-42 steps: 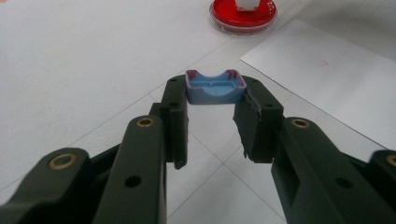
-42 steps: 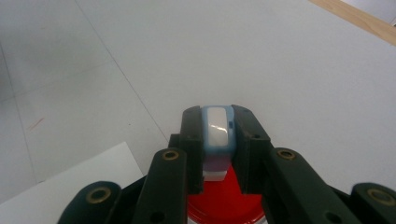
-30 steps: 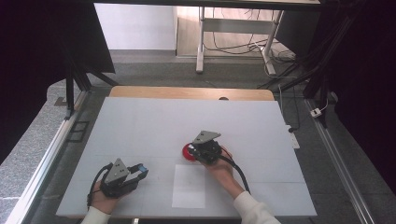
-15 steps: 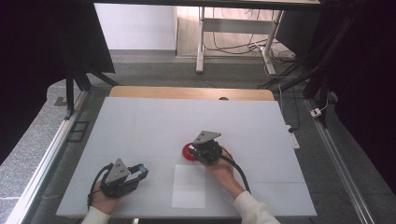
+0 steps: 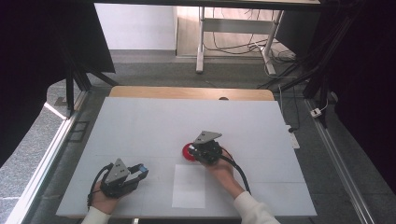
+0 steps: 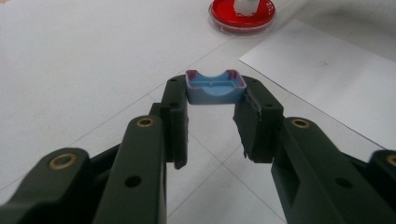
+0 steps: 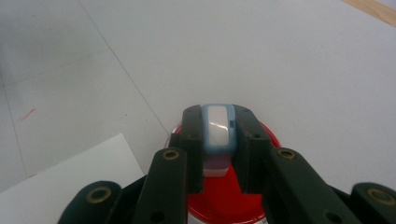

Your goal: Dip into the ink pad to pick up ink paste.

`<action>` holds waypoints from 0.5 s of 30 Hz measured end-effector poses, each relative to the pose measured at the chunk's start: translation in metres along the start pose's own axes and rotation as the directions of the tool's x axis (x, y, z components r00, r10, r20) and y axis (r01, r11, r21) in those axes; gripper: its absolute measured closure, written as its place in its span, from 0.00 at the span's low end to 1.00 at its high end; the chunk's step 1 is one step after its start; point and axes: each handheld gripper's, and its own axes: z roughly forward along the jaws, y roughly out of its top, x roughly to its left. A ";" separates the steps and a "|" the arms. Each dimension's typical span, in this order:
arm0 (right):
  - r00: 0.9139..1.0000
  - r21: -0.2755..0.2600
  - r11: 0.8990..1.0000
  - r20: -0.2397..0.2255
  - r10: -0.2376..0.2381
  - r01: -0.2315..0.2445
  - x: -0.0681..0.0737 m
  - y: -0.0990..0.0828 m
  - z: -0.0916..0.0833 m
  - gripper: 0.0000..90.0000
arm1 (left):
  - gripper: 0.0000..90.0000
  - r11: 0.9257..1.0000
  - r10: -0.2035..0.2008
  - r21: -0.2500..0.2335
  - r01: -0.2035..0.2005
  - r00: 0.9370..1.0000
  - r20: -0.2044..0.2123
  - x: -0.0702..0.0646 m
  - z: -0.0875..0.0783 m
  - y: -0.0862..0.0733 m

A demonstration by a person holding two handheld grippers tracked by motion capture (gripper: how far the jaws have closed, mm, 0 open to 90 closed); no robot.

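While your right tool (image 7: 218, 135) clamps the blue-white stamp (image 7: 217, 133) over the red dish (image 5: 189, 152), your left tool (image 6: 215, 116) grips its blue cap (image 6: 215, 87) near the bench's front edge; next, likely inking squarely.

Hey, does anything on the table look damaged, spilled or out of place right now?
Nothing spilled. One oddity: the left gripper has a ragged, chipped-looking edge on one pad, beside the blue cap it holds.

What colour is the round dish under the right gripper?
Red. The round dish shows best in the left gripper view.
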 end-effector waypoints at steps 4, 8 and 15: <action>0.999 -0.011 1.000 -0.017 0.028 -0.028 -0.002 -0.001 0.000 0.84 | 0.73 1.000 0.001 0.000 -0.001 1.000 0.000 0.000 0.000 0.000; 1.000 -0.008 1.000 -0.017 0.025 -0.025 -0.003 -0.001 0.000 0.84 | 0.73 1.000 0.001 -0.001 -0.001 1.000 -0.001 0.000 0.000 0.000; 0.998 -0.027 0.999 -0.029 0.047 -0.048 -0.007 0.001 -0.006 0.84 | 0.73 1.000 0.000 0.000 0.000 1.000 0.000 0.000 0.000 0.000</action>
